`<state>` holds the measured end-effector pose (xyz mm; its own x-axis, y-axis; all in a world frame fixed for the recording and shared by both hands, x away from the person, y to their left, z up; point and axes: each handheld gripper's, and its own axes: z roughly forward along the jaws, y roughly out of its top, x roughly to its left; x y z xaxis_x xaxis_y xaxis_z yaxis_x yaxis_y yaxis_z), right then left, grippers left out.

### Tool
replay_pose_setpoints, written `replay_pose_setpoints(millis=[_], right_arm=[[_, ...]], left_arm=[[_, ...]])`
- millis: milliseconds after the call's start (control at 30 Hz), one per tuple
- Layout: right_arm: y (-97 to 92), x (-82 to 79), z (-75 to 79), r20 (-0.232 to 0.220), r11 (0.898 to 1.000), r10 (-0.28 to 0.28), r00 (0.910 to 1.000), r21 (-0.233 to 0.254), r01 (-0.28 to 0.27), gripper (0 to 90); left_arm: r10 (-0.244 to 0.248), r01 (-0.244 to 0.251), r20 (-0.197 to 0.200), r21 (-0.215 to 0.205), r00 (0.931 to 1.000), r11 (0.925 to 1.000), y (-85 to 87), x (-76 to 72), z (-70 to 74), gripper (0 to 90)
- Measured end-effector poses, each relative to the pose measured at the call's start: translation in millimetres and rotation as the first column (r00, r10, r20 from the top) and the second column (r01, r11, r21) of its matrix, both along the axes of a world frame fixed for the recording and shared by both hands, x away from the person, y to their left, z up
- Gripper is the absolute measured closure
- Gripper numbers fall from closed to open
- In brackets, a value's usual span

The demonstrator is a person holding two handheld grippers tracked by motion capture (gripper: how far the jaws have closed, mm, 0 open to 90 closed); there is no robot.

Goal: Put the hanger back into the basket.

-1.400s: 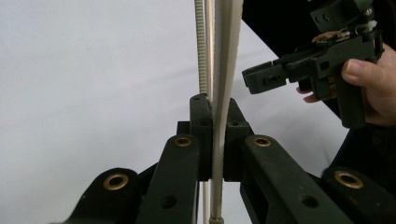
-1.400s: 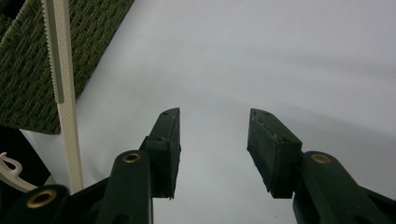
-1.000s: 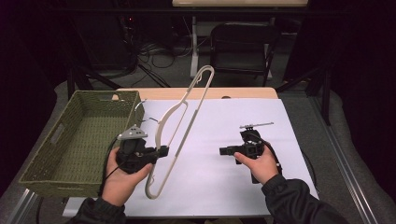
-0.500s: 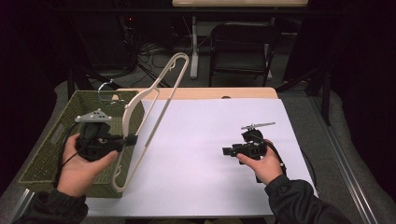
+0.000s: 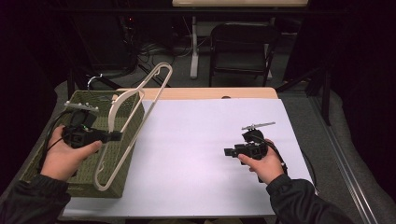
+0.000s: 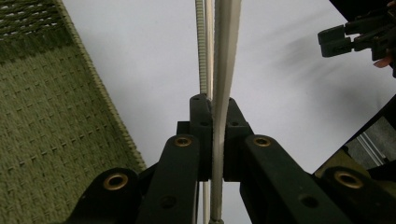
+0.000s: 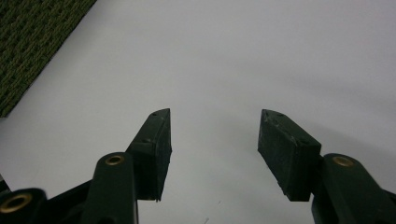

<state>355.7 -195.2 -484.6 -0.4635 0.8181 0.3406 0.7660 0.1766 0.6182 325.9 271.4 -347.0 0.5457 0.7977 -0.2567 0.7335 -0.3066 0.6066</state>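
A cream plastic hanger point(image 5: 112, 112) hangs tilted in the air over the right wall of a green woven basket point(image 5: 123, 154), with its hook pointing up and away. My left gripper point(image 5: 114, 136) is shut on one of its thin bars. In the left gripper view the pale hanger point(image 6: 226, 56) runs straight up between the closed left gripper point(image 6: 214, 116), with the basket point(image 6: 51, 116) to the left. My right gripper point(image 5: 227, 151) hovers low over the white sheet at the right. The right gripper point(image 7: 215, 135) has just been opening its jaws and nothing is between them.
A white sheet point(image 5: 210, 130) covers the table, and a strip of bare wood point(image 5: 210, 93) shows at the far edge. A dark chair point(image 5: 238, 46) and floor cables stand beyond the table. The basket point(image 7: 32, 42) fills the table's left side.
My left hand carried the hanger leftward and slightly up, from over the white sheet to over the basket. The right hand stayed in place.
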Motion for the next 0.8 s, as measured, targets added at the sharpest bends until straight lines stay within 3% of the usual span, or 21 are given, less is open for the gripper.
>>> replay_pose_setpoints(millis=[367,600,800], right_arm=[[-2.3,1.1,-0.3,0.006,1.000,-0.001,1.0000,-0.012,0.001,41.9],[-3.0,1.2,-0.8,0.007,1.000,-0.008,0.9999,-0.017,0.009,41.9],[-3.3,1.5,-1.0,0.010,1.000,-0.015,0.9998,-0.017,0.015,41.9]], left_arm=[[0.051,-0.050,-0.040,0.028,0.9979,0.9984,46.4,19.4,11.6,87.2],[0.054,-0.049,-0.048,0.112,0.9974,0.9925,73.5,30.6,10.7,87.2],[0.011,-0.001,-0.061,0.162,0.9980,0.9868,91.1,39.4,6.9,87.2]])
